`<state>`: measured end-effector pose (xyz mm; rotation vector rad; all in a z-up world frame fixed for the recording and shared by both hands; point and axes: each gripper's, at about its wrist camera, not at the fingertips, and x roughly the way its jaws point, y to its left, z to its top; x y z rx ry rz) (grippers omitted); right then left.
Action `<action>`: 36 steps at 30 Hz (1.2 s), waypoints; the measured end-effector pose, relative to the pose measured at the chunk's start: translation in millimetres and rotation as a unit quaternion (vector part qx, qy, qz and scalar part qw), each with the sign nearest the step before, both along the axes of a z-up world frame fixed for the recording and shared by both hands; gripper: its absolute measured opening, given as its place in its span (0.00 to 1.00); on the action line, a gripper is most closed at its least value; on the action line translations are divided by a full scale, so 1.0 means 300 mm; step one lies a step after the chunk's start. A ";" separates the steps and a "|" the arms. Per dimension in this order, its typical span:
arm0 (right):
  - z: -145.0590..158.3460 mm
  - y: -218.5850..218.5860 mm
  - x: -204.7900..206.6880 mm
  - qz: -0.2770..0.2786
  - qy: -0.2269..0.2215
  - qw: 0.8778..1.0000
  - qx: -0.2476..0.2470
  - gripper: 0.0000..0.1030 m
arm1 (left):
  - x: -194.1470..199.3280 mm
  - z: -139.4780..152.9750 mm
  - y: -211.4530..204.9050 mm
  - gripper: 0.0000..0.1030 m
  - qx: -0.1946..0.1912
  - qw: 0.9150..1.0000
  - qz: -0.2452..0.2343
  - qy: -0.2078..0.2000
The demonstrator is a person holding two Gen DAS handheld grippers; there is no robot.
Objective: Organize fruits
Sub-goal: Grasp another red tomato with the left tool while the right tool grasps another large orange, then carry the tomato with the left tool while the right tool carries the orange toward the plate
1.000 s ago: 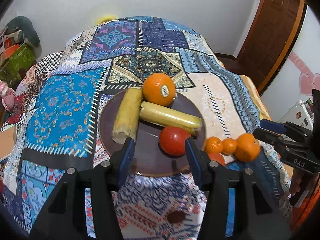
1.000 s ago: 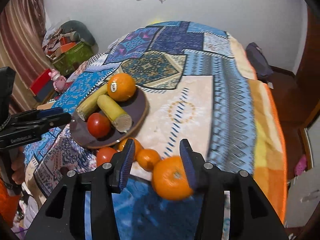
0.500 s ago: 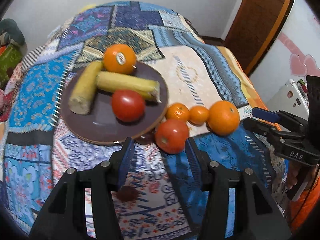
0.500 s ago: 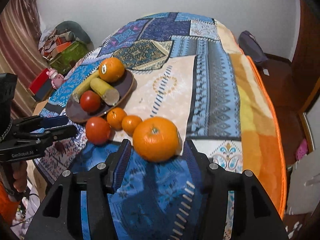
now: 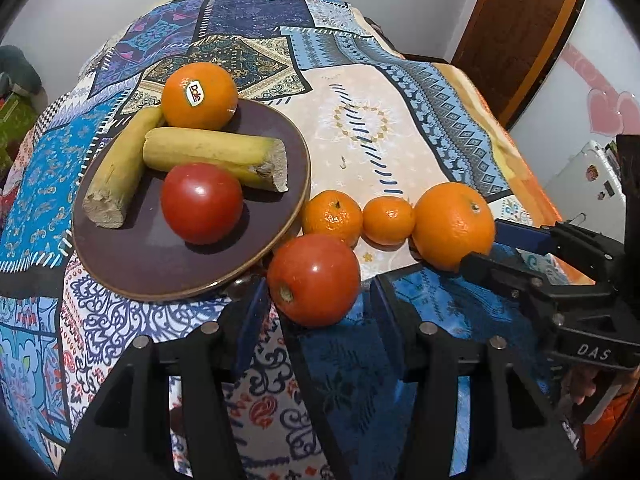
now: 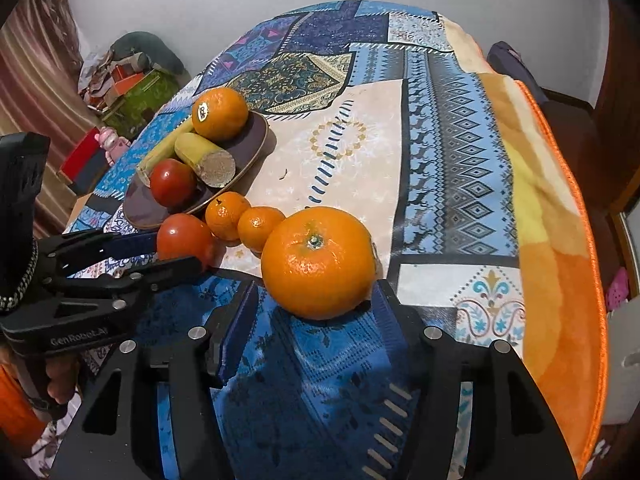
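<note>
A brown plate (image 5: 132, 268) (image 6: 256, 140) on the patterned bedspread holds a stickered orange (image 5: 199, 95) (image 6: 220, 113), two banana pieces (image 5: 208, 158) (image 6: 208, 158) and a tomato (image 5: 201, 203) (image 6: 172, 182). Beside the plate lie a loose tomato (image 5: 314, 280) (image 6: 185, 237), two mandarins (image 5: 332, 217) (image 5: 388, 220) and a large orange (image 5: 454, 227) (image 6: 319, 262). My left gripper (image 5: 318, 300) (image 6: 176, 250) is open, its fingers either side of the loose tomato. My right gripper (image 6: 314, 300) (image 5: 480, 246) is open, its fingers flanking the large orange.
The patchwork bedspread (image 6: 460, 128) drops off at an orange edge (image 6: 576, 216) on the right. Clutter and boxes (image 6: 128, 80) sit on the floor at the left. A wooden door (image 5: 520, 32) stands at the far right.
Both grippers moved forward and closer to the fruit. The left one now brackets the loose tomato, the right one brackets the large orange. No fruit has moved.
</note>
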<state>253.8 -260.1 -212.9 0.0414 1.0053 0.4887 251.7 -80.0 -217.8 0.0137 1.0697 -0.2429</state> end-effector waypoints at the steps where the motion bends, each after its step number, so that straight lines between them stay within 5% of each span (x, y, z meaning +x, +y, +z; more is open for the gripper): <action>1: -0.005 0.003 0.003 -0.001 -0.001 1.000 -0.003 0.56 | 0.003 -0.002 -0.002 0.51 0.001 1.000 -0.001 -0.002; 21: -0.034 0.002 0.023 -0.014 0.007 1.000 0.003 0.60 | 0.022 -0.019 -0.007 0.47 -0.008 1.000 0.009 -0.002; 36: 0.059 0.011 0.014 -0.018 -0.032 0.999 0.004 0.49 | -0.026 0.136 0.102 0.47 -0.044 0.997 0.033 -0.050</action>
